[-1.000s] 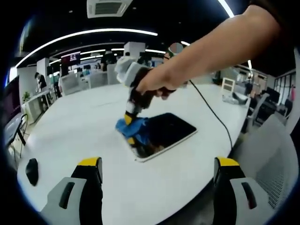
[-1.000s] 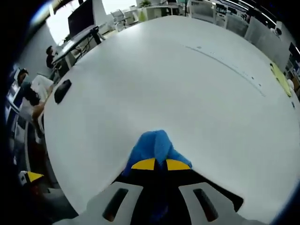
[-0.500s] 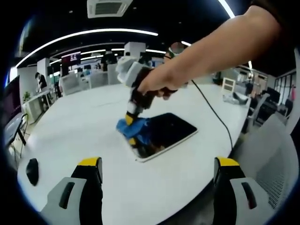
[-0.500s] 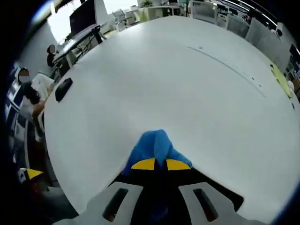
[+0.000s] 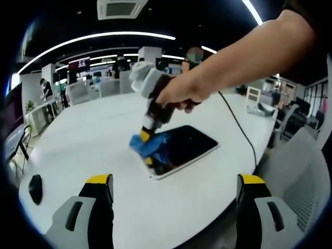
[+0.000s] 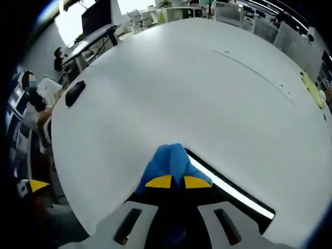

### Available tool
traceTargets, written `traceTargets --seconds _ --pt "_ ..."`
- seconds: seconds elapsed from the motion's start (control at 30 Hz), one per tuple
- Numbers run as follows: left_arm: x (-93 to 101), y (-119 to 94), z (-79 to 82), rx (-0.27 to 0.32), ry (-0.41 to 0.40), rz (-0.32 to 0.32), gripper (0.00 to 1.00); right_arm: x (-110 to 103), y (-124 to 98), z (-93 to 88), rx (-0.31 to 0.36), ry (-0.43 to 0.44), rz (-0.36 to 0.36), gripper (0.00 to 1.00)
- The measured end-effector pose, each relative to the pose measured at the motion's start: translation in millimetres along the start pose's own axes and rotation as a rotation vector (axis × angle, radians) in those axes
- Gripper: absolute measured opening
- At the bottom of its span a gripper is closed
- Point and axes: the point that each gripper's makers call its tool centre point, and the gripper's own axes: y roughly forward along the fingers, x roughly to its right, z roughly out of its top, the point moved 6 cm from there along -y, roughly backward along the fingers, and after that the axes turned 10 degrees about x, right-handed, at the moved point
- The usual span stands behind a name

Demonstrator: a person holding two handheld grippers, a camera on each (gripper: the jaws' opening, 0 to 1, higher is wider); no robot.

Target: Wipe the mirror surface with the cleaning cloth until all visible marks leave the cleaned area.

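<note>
Right gripper (image 5: 149, 136) slid the blue cloth (image 5: 154, 144) further onto the mirror (image 5: 181, 149), away from its far-left corner toward the middle. In the right gripper view the mirror's white edge (image 6: 228, 189) now shows beside the cloth (image 6: 168, 162).

A hand (image 5: 179, 93) presses the right gripper (image 5: 148, 136), clamped on a blue cloth (image 5: 154, 144), onto the dark mirror (image 5: 181, 149) (near its left edge) on the white table (image 5: 93, 140).
</note>
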Motion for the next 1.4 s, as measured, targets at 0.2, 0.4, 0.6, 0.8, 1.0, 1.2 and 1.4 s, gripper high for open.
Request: traceTargets --seconds 0.2,0.4,0.6,0.8,1.0,1.2,1.4 --pt "1.3 0 -0.8 -0.005 -0.008 -0.009 0.99 -8 -6 -6.8 0.02 -0.018 -0.006 0.01" --pt "1.8 0 0.7 0.007 -0.004 -0.012 0.99 -15 -9 -8.4 0.016 -0.005 -0.045 0.01" --pt "3.6 0 -0.1 0.001 -0.014 -0.028 0.99 -24 -11 -12.9 0.01 -0.018 -0.048 0.01" --pt "4.3 1 -1.1 -0.009 -0.02 -0.039 1.0 -23 -11 -13.0 0.012 -0.012 -0.057 0.01" --pt "4.1 1 -0.3 -0.001 -0.017 -0.038 1.0 -25 -12 -15.4 0.022 -0.005 -0.057 0.01" --pt "0.3 -2 4.7 0.027 -0.004 -0.001 0.99 -29 -14 -18.0 0.013 -0.015 -0.054 0.01" --pt "0.9 -1 4.5 0.023 -0.001 -0.005 0.99 -29 -14 -19.5 0.023 -0.01 -0.051 0.01"
